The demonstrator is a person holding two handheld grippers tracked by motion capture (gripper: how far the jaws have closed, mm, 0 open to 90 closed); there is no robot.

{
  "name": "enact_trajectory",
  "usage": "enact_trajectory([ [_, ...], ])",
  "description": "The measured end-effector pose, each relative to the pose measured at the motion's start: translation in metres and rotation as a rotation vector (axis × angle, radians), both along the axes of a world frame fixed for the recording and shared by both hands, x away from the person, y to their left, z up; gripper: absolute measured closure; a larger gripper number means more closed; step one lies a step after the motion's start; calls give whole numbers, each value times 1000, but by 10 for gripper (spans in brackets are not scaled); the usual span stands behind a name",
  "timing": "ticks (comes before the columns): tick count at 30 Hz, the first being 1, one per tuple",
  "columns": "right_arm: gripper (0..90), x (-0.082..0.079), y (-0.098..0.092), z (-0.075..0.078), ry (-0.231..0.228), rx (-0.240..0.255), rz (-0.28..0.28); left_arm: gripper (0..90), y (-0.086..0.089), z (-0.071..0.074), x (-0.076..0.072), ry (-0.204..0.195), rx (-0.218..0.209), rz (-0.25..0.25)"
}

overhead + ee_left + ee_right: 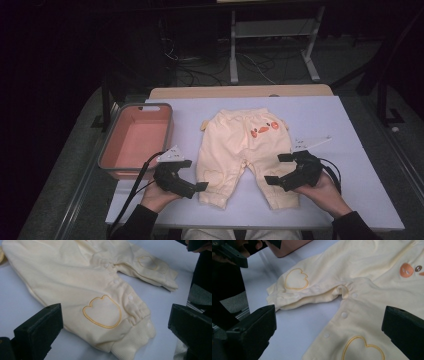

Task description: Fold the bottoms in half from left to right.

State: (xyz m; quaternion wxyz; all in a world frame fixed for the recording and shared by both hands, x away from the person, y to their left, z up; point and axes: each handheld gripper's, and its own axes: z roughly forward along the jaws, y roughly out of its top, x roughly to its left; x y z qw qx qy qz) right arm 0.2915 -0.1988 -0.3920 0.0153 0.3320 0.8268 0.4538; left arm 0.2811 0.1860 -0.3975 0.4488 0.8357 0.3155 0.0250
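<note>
A pair of pale yellow baby trousers [241, 152] lies flat in the middle of the white table [325, 125], waistband toward the far edge and both legs running toward the person. The cloth is soft knit with ribbed cuffs, snap buttons along the inner legs, and a heart-like outline stitched in darker yellow on each knee. An orange and brown animal motif sits near the waist; no writing can be read. The left gripper [192, 175] rests just beside the left cuff, jaws apart. The right gripper [280, 169] sits at the right leg, jaws apart. A pink plastic bin [114, 150] stands to the left.
</note>
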Motion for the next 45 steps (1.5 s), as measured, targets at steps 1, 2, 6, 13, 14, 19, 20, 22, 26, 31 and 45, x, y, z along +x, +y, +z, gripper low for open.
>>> enact_trajectory([
  [1,0,2,2,1,-2,-3,4,0,1,-2,-1,3,1,5],
  [2,0,5,4,2,-6,-5,9,0,2,-3,-1,6,2,10],
  [6,0,14,16,8,-21,-5,28,0,0,-11,-3,28,9,11],
  [13,0,27,40,17,-42,-13,64,0,-3,-20,-4,53,39,14],
  [14,0,28,43,18,-44,-13,69,0,-3,-22,-4,57,38,18],
  [19,0,36,56,21,-55,-13,84,0,0,-27,-2,93,28,35],
  [20,0,37,58,21,-56,-11,86,0,1,-28,-2,99,27,35],
  [22,0,39,62,21,-59,-13,91,0,2,-30,-1,113,26,34],
  [26,0,43,69,21,-59,-14,98,0,3,-35,0,135,22,30],
  [31,0,50,77,18,-51,-8,100,0,3,-39,-1,162,16,23],
  [45,0,73,93,10,-27,-16,86,9,-2,-46,-1,219,38,-28],
])
